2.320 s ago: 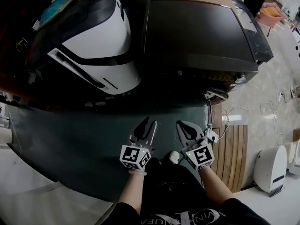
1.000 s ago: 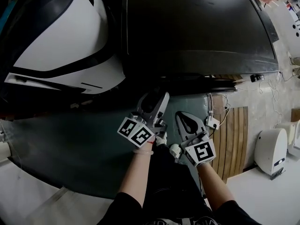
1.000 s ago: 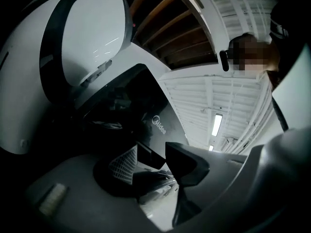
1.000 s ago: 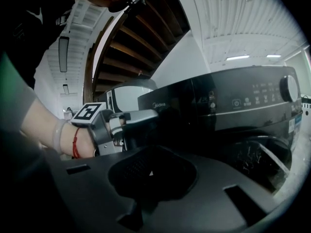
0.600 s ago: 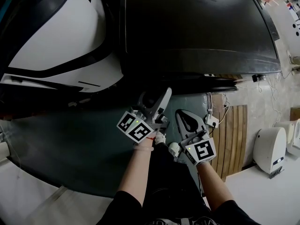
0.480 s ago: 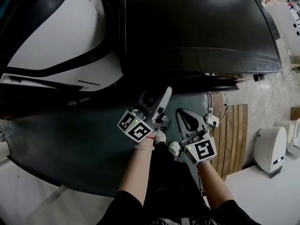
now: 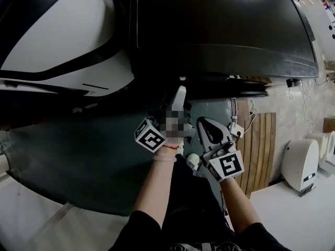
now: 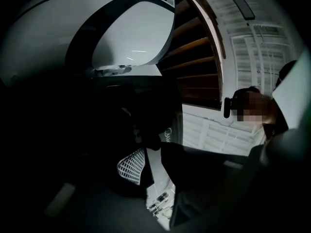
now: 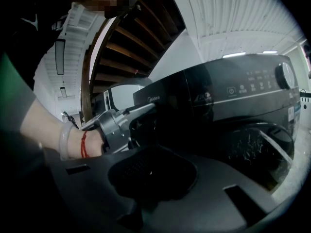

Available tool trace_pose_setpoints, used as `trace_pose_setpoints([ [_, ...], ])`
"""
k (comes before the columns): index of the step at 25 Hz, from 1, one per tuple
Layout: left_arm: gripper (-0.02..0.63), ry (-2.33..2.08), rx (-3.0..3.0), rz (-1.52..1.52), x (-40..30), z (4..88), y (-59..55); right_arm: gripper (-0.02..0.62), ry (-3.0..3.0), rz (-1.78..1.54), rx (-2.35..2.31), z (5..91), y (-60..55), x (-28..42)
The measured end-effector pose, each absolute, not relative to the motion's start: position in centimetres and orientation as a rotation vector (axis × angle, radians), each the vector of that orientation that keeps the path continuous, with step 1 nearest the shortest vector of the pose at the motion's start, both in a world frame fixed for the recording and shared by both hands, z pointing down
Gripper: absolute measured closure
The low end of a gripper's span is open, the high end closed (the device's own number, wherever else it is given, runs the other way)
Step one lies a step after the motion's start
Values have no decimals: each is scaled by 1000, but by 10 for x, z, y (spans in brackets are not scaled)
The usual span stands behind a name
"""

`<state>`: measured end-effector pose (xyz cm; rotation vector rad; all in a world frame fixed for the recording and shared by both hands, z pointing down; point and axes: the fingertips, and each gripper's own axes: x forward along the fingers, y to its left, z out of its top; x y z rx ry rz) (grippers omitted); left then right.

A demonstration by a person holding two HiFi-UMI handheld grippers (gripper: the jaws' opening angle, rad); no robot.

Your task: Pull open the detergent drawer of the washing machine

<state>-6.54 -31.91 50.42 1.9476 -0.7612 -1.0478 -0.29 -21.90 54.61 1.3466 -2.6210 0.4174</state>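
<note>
My left gripper (image 7: 179, 94) reaches up to the drawer (image 9: 167, 100), at the top left of the dark washing machine (image 7: 220, 30) front. Its jaws are a little apart, to take the edge. My right gripper (image 7: 203, 123) hangs low, closed and empty, to leave room.

The washing machine (image 7: 220, 25) is black, the neighbouring appliance (image 7: 63, 41) white with black bands.
</note>
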Motion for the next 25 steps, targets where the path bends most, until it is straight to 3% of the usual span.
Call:
trace_pose_setpoints([
  [25,509,-758,1914,-1104,-63,507,-242,580,-2703,387,1356,547,-163,20],
])
